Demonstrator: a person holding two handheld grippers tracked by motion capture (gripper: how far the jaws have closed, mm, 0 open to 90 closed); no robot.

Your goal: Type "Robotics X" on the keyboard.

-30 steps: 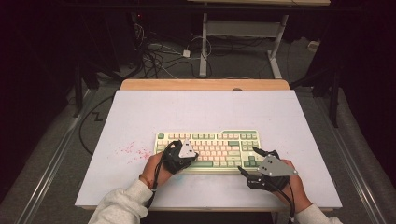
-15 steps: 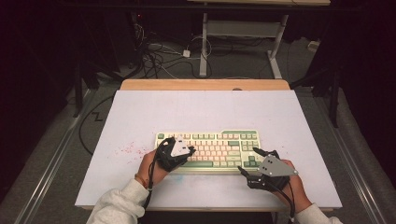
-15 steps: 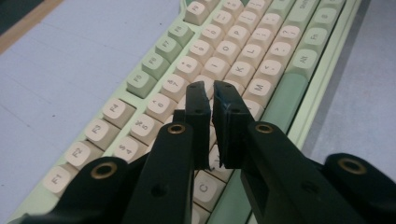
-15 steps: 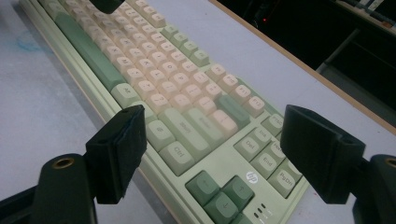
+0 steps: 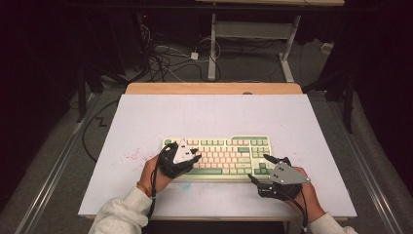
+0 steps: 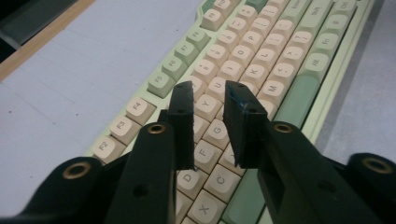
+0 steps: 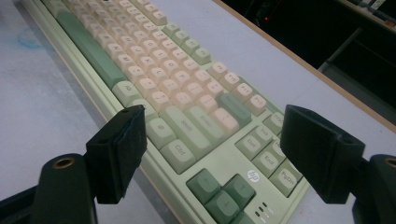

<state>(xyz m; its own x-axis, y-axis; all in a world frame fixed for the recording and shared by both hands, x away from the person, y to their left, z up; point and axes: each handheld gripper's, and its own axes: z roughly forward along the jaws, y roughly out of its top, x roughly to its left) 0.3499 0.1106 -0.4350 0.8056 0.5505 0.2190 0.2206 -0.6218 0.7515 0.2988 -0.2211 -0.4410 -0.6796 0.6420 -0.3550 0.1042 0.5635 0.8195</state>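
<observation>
A pale green keyboard [image 5: 219, 155] with cream and darker green keys lies on a white table [image 5: 209, 117].

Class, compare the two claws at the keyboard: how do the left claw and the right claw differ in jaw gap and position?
The left claw has a narrow gap that has just been opening, with nothing between its jaws; the right claw gapes wide. The left claw hangs over the letter keys at the left part of the keyboard; the right claw sits at its front right corner, by the arrow keys. Both are black, hand-held and grip nothing.
</observation>
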